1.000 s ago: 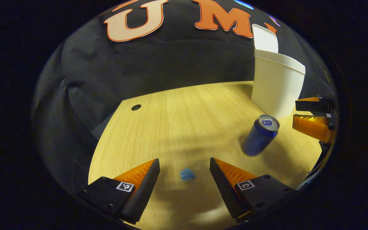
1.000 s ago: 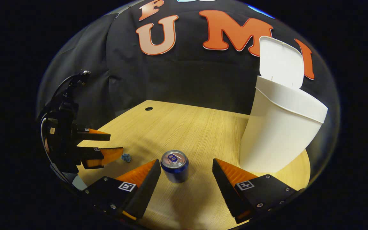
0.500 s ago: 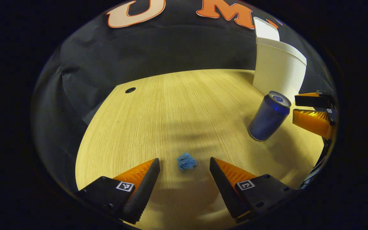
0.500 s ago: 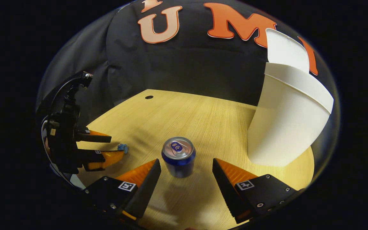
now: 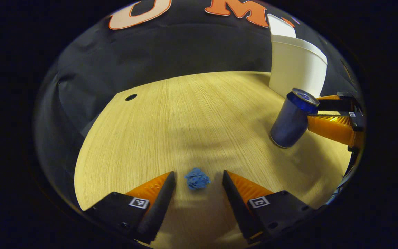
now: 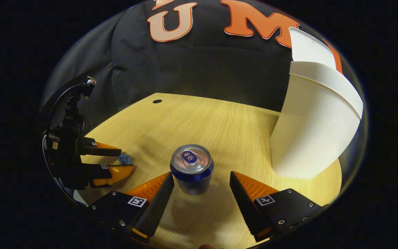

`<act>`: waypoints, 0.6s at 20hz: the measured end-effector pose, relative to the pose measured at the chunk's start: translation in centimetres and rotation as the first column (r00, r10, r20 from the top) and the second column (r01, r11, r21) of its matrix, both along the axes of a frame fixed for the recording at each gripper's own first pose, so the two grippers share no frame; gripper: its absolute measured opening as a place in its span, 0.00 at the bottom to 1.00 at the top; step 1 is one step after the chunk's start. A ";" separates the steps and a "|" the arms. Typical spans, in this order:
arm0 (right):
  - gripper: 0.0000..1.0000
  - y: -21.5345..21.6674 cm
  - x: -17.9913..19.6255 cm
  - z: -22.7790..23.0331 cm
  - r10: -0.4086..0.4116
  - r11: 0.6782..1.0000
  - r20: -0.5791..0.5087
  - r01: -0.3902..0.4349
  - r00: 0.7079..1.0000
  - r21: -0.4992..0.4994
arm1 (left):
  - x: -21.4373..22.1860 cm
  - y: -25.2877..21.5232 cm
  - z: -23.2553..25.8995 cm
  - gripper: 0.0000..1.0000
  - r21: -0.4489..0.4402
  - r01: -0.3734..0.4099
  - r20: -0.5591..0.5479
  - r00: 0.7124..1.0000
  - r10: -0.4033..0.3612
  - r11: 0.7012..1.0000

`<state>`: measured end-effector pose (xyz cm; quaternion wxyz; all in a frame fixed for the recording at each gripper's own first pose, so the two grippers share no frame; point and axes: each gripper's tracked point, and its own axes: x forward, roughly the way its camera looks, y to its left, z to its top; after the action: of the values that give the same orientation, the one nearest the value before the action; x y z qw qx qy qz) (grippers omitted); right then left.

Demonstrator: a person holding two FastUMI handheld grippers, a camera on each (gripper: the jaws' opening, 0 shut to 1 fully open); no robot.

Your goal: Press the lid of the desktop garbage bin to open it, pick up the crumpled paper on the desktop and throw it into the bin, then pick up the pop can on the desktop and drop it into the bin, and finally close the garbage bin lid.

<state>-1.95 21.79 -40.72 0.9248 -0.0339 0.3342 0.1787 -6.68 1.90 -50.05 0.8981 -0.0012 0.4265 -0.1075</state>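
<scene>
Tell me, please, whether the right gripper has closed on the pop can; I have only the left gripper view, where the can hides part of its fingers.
Observer: Not yet. In the right gripper view the pop can stands upright between the fingers of the open right gripper, with a clear gap at one finger.
Operator: Thank you. Is the can's top opened?
Observer: It looks unopened; the tab lies flat on the top.
Operator: How deep is the paper in my left gripper?
Observer: Seen side-on, the crumpled paper lies about level with the fingertips of the left gripper, between them.
</scene>
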 end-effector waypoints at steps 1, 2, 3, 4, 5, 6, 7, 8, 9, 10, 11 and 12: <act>0.98 0.0 0.2 -0.8 0.001 1.000 -0.001 -0.001 1.000 -0.011 | -0.1 -0.5 -0.4 0.79 -0.005 0.007 -0.014 1.000 -0.007 1.000; 0.98 0.3 0.5 -1.4 0.000 1.000 0.003 0.000 1.000 -0.017 | 0.1 -0.7 -0.2 0.69 -0.005 0.016 -0.006 1.000 -0.016 1.000; 0.98 0.5 0.5 -1.5 0.001 1.000 0.000 -0.001 1.000 -0.017 | 0.2 -0.7 -0.3 0.58 0.010 0.022 -0.010 1.000 -0.021 1.000; 0.98 0.6 0.4 -1.4 0.000 1.000 0.000 0.000 1.000 -0.014 | 0.2 -0.6 -0.1 0.48 0.012 0.027 -0.005 1.000 -0.027 1.000; 0.99 0.6 0.6 -1.4 -0.001 1.000 0.002 0.001 1.000 -0.010 | 0.0 -0.6 0.0 0.37 0.011 0.032 -0.011 0.999 -0.032 0.999; 0.99 0.8 0.8 -1.6 -0.003 1.000 0.004 0.003 1.000 -0.009 | 0.0 -0.5 0.1 0.28 0.009 0.038 -0.013 0.999 -0.038 0.999; 0.99 0.9 0.9 -1.8 -0.004 1.000 0.004 0.004 1.000 -0.006 | 0.0 -0.4 0.0 0.28 0.008 0.037 -0.010 0.999 -0.037 0.999; 0.99 1.0 1.1 -2.1 -0.004 1.000 0.002 0.004 1.000 -0.004 | 0.2 -0.3 0.3 0.28 0.006 0.039 -0.005 0.999 -0.039 0.999; 0.99 1.1 1.1 -2.2 -0.003 1.000 0.001 0.003 1.000 -0.001 | 0.2 -0.1 0.8 0.28 0.007 0.039 0.004 0.999 -0.039 0.999; 0.98 1.1 1.1 -2.4 -0.002 1.000 -0.001 0.002 1.000 -0.001 | 0.5 -0.1 1.4 0.28 0.005 0.041 0.013 0.999 -0.041 0.999; 0.99 1.3 1.2 -2.5 0.000 1.000 -0.003 0.000 1.000 0.002 | 0.5 0.1 1.8 0.28 0.004 0.040 0.023 0.999 -0.040 0.999; 0.99 1.5 1.4 -2.7 0.002 1.000 -0.005 -0.002 1.000 0.004 | 0.8 0.1 2.3 0.29 0.000 0.040 0.031 0.999 -0.040 0.999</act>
<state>-0.59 23.30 -43.47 0.9239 -0.0320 0.3359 0.1805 -5.87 2.04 -47.76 0.9023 0.0089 0.4124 -0.1256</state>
